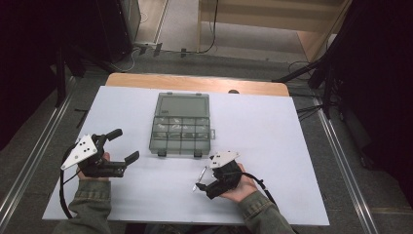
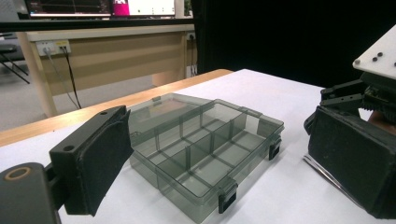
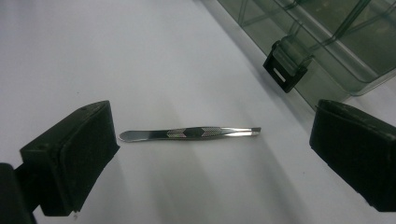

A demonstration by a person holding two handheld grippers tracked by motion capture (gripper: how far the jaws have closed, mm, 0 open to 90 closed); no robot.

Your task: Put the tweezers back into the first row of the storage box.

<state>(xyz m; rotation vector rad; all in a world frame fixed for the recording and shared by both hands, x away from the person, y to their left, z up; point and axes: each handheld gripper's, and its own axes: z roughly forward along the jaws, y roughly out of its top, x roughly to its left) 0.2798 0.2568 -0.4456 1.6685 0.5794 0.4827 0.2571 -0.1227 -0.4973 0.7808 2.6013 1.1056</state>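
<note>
Steel tweezers (image 3: 189, 133) lie flat on the white tabletop (image 1: 292, 146), just beside the near right corner of a smoky translucent compartment box (image 1: 181, 124) whose lid stands folded back toward the far edge. In the right gripper view the tweezers rest lengthwise between the two black jaws of the right claw (image 3: 210, 154), rounded end toward the left jaw and pointed tips toward the right one; the jaws stand spread wide and touch nothing, so this claw is released. In the high view the same tool shows as a thin bright sliver (image 1: 199, 178) at the tip of the right claw (image 1: 207, 183). The left claw (image 1: 122, 145) hovers well apart on the left of the box, its jaws likewise parted and empty; in the left gripper view the box (image 2: 201, 149) lies between them, its black latches (image 2: 227, 199) facing the person. The step in hand appears to be the approach for picking up the tweezers, presumably to stow them in one of the compartments. The next move probably calls for lowering the right claw until its pads straddle the slim shaft, then closing squarely across it; because the tool lies so flat, a shallow or skewed pinch could let it slip or skid away.
</note>
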